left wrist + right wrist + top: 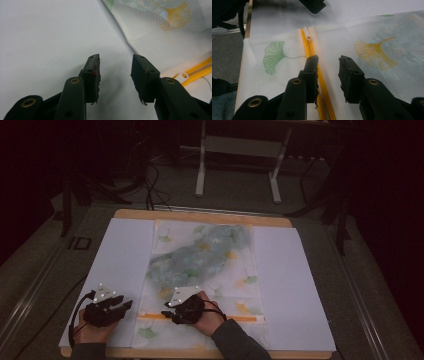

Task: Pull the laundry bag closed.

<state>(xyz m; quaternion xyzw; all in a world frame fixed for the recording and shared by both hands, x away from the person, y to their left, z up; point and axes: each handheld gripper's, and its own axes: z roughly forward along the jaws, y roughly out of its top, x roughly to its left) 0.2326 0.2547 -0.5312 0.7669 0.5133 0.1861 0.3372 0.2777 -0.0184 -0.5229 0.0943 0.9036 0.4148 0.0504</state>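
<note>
- I see a light wooden rectangular table (pixel 200 216), its bare edge showing along the far and near sides.
- A large white sheet of paper (pixel 122 255) covers nearly the whole top, reaching out on both sides.
- On the paper lies a flat translucent white mesh bag printed with green and yellow ginkgo leaves (pixel 240 285), a yellow zipper (pixel 150 316) running across its near end.
</note>
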